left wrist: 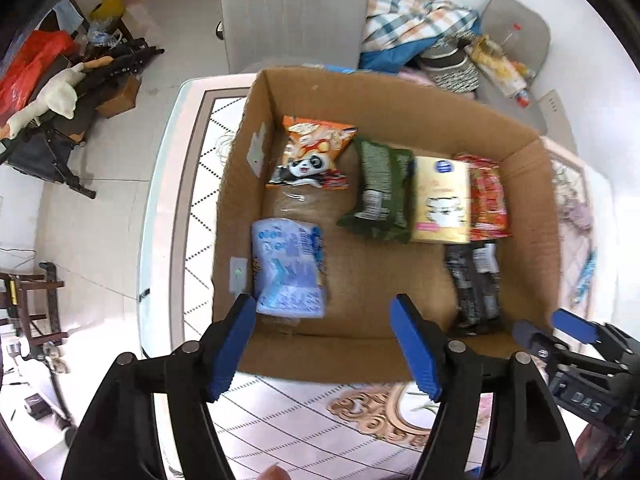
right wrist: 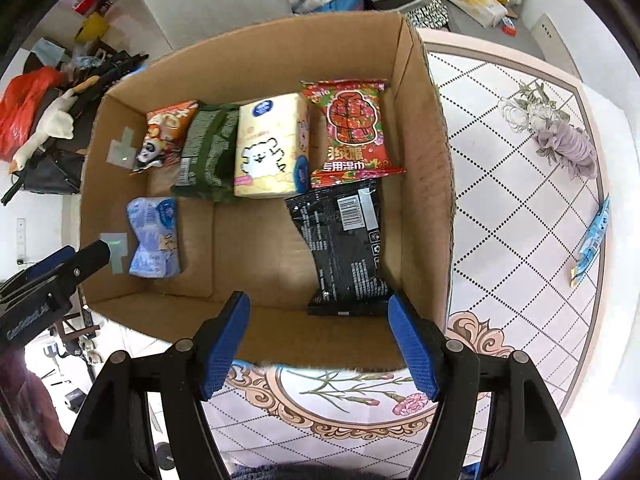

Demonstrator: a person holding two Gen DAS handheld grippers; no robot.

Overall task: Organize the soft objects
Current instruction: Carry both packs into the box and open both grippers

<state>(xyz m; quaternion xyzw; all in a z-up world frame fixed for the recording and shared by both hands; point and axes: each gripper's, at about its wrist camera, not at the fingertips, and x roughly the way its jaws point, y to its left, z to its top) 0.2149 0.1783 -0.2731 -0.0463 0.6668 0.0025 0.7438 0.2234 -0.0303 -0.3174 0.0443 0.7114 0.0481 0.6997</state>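
An open cardboard box (left wrist: 236, 208) (right wrist: 424, 160) stands on the patterned table. Inside lie several soft packs: a pale blue pack (left wrist: 288, 268) (right wrist: 154, 236), an orange panda pack (left wrist: 312, 152) (right wrist: 164, 136), a green pack (left wrist: 380, 188) (right wrist: 208, 152), a yellow tissue pack (left wrist: 440, 204) (right wrist: 268, 148), a red pack (left wrist: 488, 200) (right wrist: 352, 132) and a black pack (left wrist: 476, 284) (right wrist: 344, 244). My left gripper (left wrist: 322, 308) hovers open over the box's near wall, empty, with the blue pack just beyond its left finger. My right gripper (right wrist: 318, 300) is also open and empty, near the black pack.
On the table (right wrist: 520, 240) to the right of the box lie a purple scrunchie (right wrist: 568, 148) and a thin blue wrapper (right wrist: 592, 236). Behind the box are a grey chair (left wrist: 296, 12) and a plaid cloth (left wrist: 408, 8). Clutter covers the floor at the left.
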